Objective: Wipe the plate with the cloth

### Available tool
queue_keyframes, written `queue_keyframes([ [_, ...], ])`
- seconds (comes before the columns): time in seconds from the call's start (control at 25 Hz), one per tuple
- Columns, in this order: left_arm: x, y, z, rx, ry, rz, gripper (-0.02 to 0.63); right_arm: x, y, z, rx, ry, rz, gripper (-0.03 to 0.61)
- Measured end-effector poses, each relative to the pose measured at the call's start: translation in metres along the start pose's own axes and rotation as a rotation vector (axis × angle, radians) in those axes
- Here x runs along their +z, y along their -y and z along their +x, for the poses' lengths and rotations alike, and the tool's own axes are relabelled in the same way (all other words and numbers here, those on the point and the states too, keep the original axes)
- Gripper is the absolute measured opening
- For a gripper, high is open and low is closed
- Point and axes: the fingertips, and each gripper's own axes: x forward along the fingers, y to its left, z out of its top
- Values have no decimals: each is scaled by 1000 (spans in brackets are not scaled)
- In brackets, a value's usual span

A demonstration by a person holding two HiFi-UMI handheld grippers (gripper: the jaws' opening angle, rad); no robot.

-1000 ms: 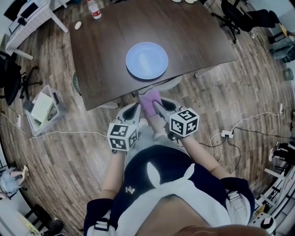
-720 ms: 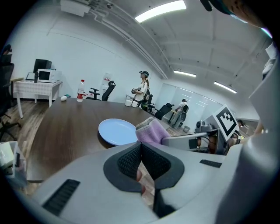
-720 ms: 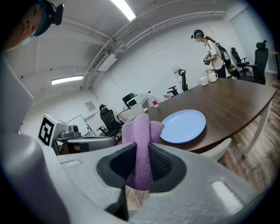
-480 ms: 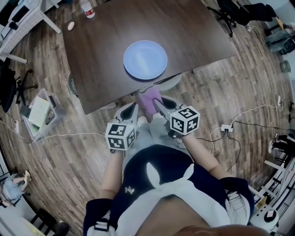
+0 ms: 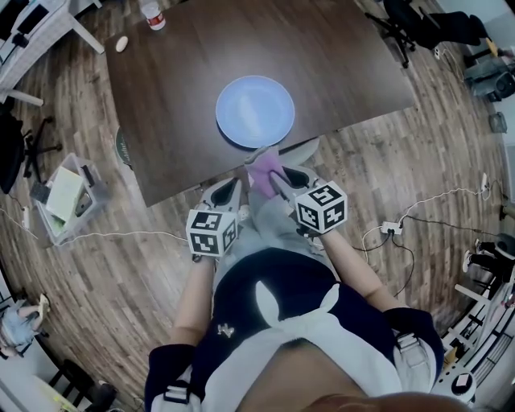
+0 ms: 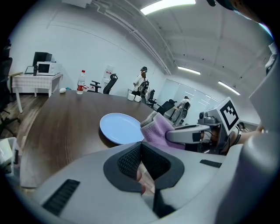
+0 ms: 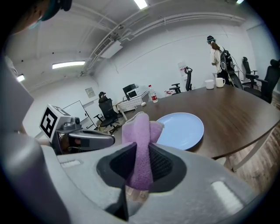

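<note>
Two grippers sat side by side at the bench's (image 5: 185,88) near edge in the head view. The right gripper (image 5: 275,177) had its fingers (image 7: 162,162) clamped on a purple cloth (image 7: 141,148). The cloth stood up out of them as a folded wad, its top pointing toward the plate (image 5: 255,111). The left gripper (image 5: 232,187) had its fingers (image 6: 127,161) pressed together with nothing between them. It sat just left of the right gripper and apart from the cloth.

The light blue plate lay flat on the dark brown bench, close to that near edge. A bottle (image 5: 151,14) stood far off near the bench's far left corner.

Compared with a second earlier, both grippers had come closer to the bench. Then, the cloth showed wholly over the wooden floor (image 5: 121,265), clear of the bench edge and apart from the plate. Now its top overlapped the bench edge, just short of the plate's near rim. Whether it touched the rim could not be told. In the left gripper view the cloth showed right beside the plate. The hold on the cloth looked the same as before, and the plate had kept its place on the bench.
</note>
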Motion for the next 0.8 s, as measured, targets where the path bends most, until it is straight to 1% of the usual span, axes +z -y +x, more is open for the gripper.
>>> queue_keyframes([
  [0.16,9,-10,18,2,-15,-17,5,8,15,21,11,-50,-37,72],
  [0.44,26,-31,46,28,-49,-32,5,18,34,48,46,-179,-119,72],
  [0.64,31,-50,58,48,-68,-49,5,15,45,70,66,-267,-175,74],
  [0.8,34,-61,65,65,-87,-64,5,16,52,82,81,-317,-213,74],
])
